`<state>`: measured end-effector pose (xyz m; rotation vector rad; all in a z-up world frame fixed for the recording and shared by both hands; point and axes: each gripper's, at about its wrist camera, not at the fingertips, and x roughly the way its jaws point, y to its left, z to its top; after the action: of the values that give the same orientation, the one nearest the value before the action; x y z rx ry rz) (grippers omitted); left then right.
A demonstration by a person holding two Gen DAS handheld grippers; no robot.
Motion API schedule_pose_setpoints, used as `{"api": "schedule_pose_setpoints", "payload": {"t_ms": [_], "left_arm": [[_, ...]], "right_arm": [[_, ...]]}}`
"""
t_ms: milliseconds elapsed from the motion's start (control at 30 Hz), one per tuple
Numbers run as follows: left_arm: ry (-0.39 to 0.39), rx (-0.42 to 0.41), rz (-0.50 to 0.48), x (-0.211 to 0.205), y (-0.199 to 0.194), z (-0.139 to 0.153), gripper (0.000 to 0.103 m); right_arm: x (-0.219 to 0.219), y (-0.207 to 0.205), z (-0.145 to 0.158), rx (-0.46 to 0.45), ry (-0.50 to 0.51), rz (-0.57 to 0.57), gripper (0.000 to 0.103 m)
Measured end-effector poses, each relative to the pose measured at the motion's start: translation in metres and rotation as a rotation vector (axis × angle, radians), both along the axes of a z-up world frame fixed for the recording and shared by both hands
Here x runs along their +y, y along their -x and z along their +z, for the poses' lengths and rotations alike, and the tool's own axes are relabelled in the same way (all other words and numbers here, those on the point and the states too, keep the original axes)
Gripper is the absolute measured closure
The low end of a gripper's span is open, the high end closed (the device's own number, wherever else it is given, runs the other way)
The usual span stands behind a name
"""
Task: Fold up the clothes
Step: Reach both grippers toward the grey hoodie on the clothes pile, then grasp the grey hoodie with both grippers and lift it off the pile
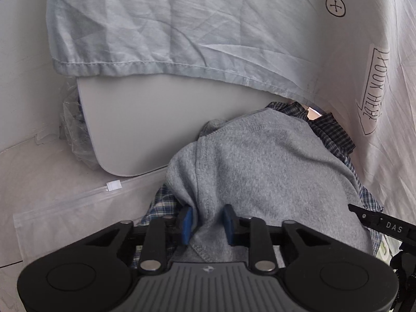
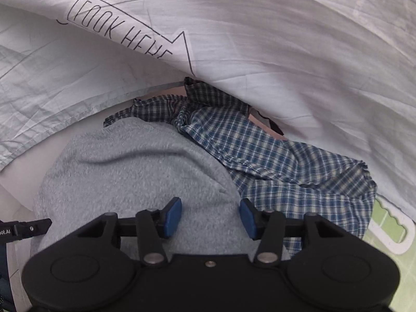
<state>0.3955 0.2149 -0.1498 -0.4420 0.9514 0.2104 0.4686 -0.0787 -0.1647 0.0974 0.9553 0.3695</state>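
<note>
- Nearest you in the left wrist view, your left gripper [image 1: 207, 225] has its blue pads [image 1: 187, 222] pinching a raised ridge of the grey fleece garment [image 1: 273, 166]; the fabric bunches up between them.
- In the right wrist view, your right gripper [image 2: 210, 215] sits low over the same grey fleece garment [image 2: 130, 171] with its jaws partly spread. The fleece lies between the pads [image 2: 173, 217], but you cannot tell whether they press on it.
- The fleece lies on top of a blue plaid shirt [image 2: 299, 166], which spills out to the right and far side.
- Only the left view shows you the bare white table [image 1: 135, 119], a clear zip bag [image 1: 65, 215] lying flat at the near left, and crumpled clear plastic [image 1: 72, 127] at the table's left edge. What that plastic holds is too unclear to tell.
- Only the right view shows you a green sheet with a white handle-shaped piece [image 2: 390, 231] at the near right.
- Both views show the pale blue sheet [image 1: 169, 26] draped across the far side, and the white cloth with lettering in an arrow outline [image 2: 124, 32].
- Each view catches the tip of the other gripper at its edge.
</note>
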Motion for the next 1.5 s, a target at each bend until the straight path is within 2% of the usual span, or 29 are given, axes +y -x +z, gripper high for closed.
{"api": "schedule_pose_setpoints", "payload": {"t_ms": [67,100,300,500,667,767,900,967,1033,1100,1133,1200,1300,1367,1433,1500], "left_arm": [[-0.026,-0.004,-0.010,-0.008,0.001,0.003,0.092],[-0.042,-0.006,-0.013,-0.011,0.001,0.005,0.093],[-0.097,-0.065,-0.010,-0.023,0.023,0.039,0.099],[-0.080,-0.172,-0.047,-0.047,0.072,0.095,0.099],[-0.080,-0.270,-0.178,-0.104,0.140,0.140,0.099],[-0.058,-0.305,-0.292,-0.148,0.185,0.157,0.099],[-0.007,-0.253,-0.504,-0.219,0.250,0.144,0.099],[0.047,-0.156,-0.593,-0.248,0.279,0.114,0.096],[0.091,-0.036,-0.628,-0.272,0.304,0.082,0.095],[0.098,0.067,-0.640,-0.291,0.333,0.055,0.094],[0.092,0.083,-0.639,-0.298,0.345,0.051,0.094],[0.097,0.094,-0.611,-0.299,0.365,0.047,0.092],[0.138,0.092,-0.518,-0.285,0.374,0.046,0.083],[0.140,0.089,-0.471,-0.280,0.368,0.047,0.079],[0.116,0.074,-0.445,-0.280,0.364,0.050,0.075],[0.087,0.057,-0.434,-0.280,0.354,0.053,0.068]], "right_arm": [[-0.001,0.004,0.003,-0.002,0.008,-0.006,0.093],[-0.001,0.008,0.005,-0.013,0.027,0.005,0.101],[-0.013,0.049,0.039,-0.147,0.039,-0.004,0.102],[-0.047,0.114,0.089,-0.309,0.049,-0.080,0.102],[-0.104,0.206,0.128,-0.416,0.064,-0.207,0.102],[-0.141,0.281,0.140,-0.459,0.134,-0.296,0.102],[-0.205,0.387,0.131,-0.385,0.189,-0.481,0.102],[-0.235,0.438,0.105,-0.275,0.268,-0.566,0.102],[-0.263,0.487,0.075,-0.146,0.344,-0.655,0.102],[-0.288,0.529,0.052,-0.032,0.400,-0.731,0.102],[-0.299,0.548,0.045,-0.001,0.401,-0.762,0.102],[-0.318,0.575,0.046,0.009,0.366,-0.809,0.100],[-0.333,0.598,0.051,-0.013,0.347,-0.837,0.094],[-0.335,0.599,0.056,-0.048,0.327,-0.824,0.080],[-0.336,0.595,0.060,-0.077,0.278,-0.810,0.072],[-0.335,0.584,0.061,-0.093,0.216,-0.784,0.068]]}}
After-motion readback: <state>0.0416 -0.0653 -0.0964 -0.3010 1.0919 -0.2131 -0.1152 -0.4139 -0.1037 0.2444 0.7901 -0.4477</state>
